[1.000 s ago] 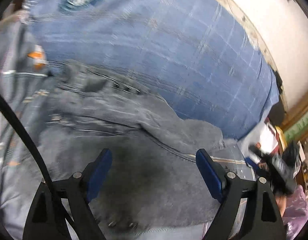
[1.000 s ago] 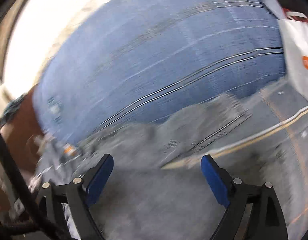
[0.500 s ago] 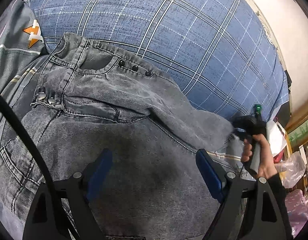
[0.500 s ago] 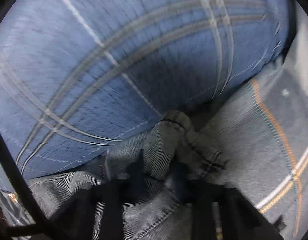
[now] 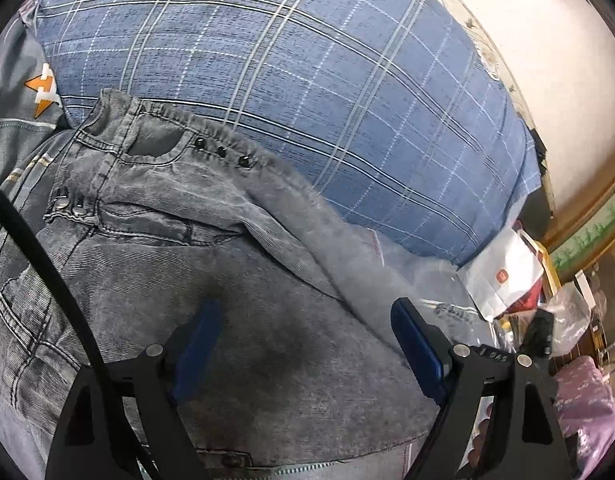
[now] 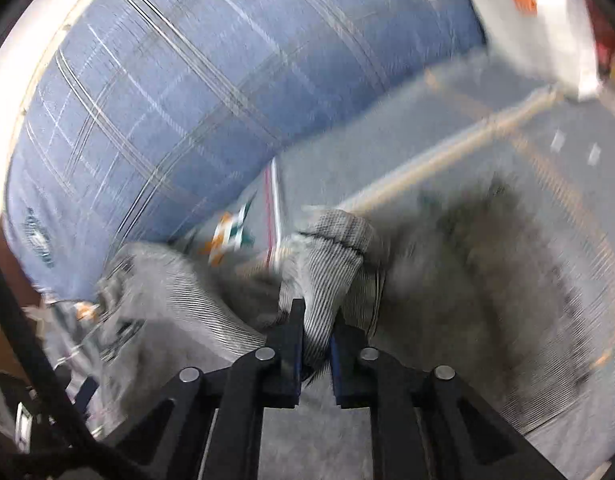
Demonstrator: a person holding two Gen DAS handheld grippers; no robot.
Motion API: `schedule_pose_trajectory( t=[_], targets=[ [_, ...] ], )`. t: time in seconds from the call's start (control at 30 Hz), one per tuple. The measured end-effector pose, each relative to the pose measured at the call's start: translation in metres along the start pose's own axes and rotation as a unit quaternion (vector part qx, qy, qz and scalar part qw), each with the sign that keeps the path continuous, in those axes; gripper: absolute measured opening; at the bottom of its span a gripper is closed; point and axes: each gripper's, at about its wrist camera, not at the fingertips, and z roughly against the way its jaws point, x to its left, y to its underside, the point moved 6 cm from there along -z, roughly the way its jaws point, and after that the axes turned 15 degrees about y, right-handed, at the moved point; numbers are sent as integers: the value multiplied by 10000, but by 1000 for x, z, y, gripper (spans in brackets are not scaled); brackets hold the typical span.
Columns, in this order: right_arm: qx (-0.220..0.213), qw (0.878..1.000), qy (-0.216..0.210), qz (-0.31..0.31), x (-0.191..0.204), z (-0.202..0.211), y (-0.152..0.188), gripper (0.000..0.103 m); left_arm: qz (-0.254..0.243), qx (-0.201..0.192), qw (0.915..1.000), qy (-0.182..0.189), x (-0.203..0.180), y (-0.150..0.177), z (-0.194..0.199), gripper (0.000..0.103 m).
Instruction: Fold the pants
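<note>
Grey washed jeans (image 5: 179, 248) lie spread on the bed, waistband with dark studs toward the blue plaid pillow. My left gripper (image 5: 303, 340) hovers open just above the seat of the jeans, with nothing between its blue pads. In the right wrist view my right gripper (image 6: 315, 344) is shut on a bunched fold of the jeans' leg end (image 6: 327, 264), which sticks up between the pads. The rest of the leg (image 6: 487, 288) trails to the right, blurred. The right gripper itself shows as a dark blur (image 5: 541, 334) at the right of the left wrist view.
A large blue plaid pillow (image 5: 307, 80) fills the far side. Grey bedding with orange marks (image 5: 23, 120) lies under the jeans. A white bag (image 5: 503, 276) and plastic clutter sit at the right, with purple cloth (image 5: 583, 400) below. A pale wall (image 5: 547, 40) stands behind.
My right gripper came down open, shut on the jeans' leg end, and now pulls the bunched cloth away from the pillow. In the left view the far leg has blurred and shifted.
</note>
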Motion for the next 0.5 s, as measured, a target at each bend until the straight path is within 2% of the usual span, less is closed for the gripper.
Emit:
schedule_pose_trajectory(
  t=[0.03,0.1,0.13,0.17,0.2,0.23,0.33,0.4,0.43,0.47,0.5],
  targets=[
    [-1,10000,-86,-27,-4,0,1,13,0,2,10000,12,-2,-1,0,85],
    [-151,9998,-58,131,-4,9,-5,27,-5,131,9999,38,-12,-3,-7,85],
    [-208,9996,-91,170,-3,16,-6,43,5,257,9996,79,-17,-4,-13,85],
    [-306,9993,-169,148,-6,20,-15,62,21,365,9993,114,-21,-5,-20,85],
    [-465,9986,-237,60,-11,30,-21,70,55,514,9985,179,-29,-8,-30,85],
    [-521,9983,-246,22,-12,33,-24,73,91,613,9978,218,-36,-11,-40,85],
    [-533,9980,-248,-250,-23,34,-45,73,273,931,9949,257,-54,-24,-81,85],
    [-197,9985,-112,-489,-25,7,-63,73,357,1309,9906,166,-62,-30,-118,85],
    [-41,9975,-215,-670,-28,-3,-66,72,423,1393,9893,96,-62,-30,-128,85],
    [152,9956,-402,-830,-29,-13,-66,63,590,1557,9860,36,-60,-29,-145,85],
    [367,9951,-527,-749,-23,-23,-63,49,669,1714,9829,-61,-56,-27,-158,85]
  ],
)
